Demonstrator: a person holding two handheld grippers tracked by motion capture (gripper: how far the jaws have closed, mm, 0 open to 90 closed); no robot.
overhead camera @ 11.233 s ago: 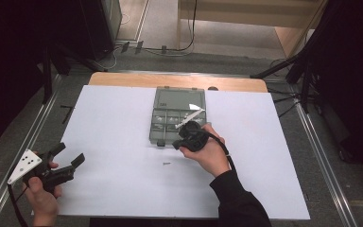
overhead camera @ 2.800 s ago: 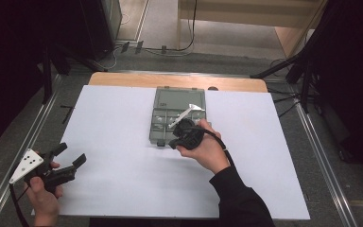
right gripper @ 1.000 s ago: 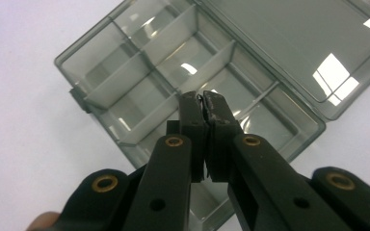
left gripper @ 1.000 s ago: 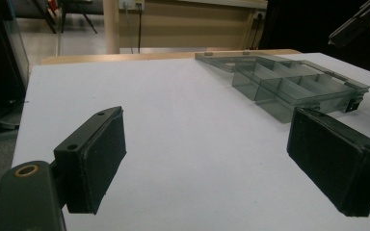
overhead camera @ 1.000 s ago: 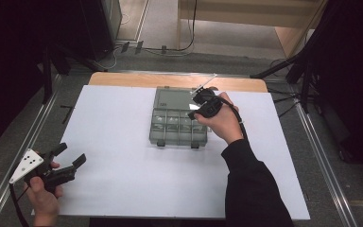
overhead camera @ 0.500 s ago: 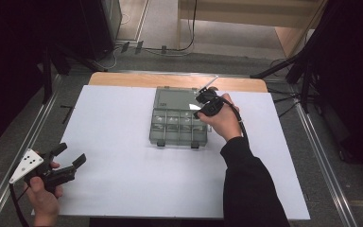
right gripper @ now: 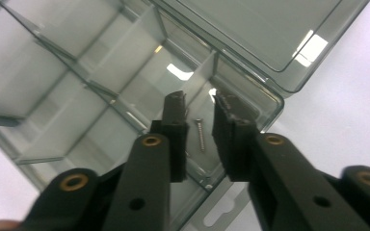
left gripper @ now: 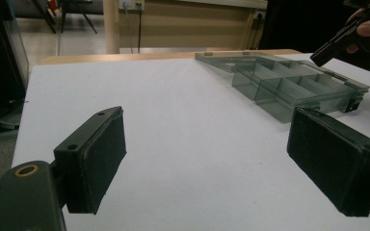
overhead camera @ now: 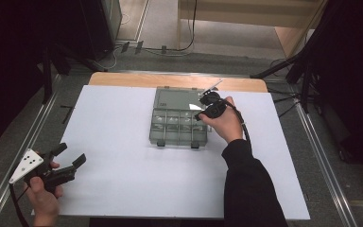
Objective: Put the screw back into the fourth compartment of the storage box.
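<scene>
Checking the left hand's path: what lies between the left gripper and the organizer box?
Only bare white table between the left gripper and the organizer box, as the left gripper view shows.

small screw (right gripper: 200, 135), flat in box's corner compartment (right gripper: 212, 159)

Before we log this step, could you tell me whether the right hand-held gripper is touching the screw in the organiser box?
Apart. In the right gripper view the screw lies on the compartment floor between the open jaws of the right hand-held gripper, with clear gaps on both sides.
</scene>
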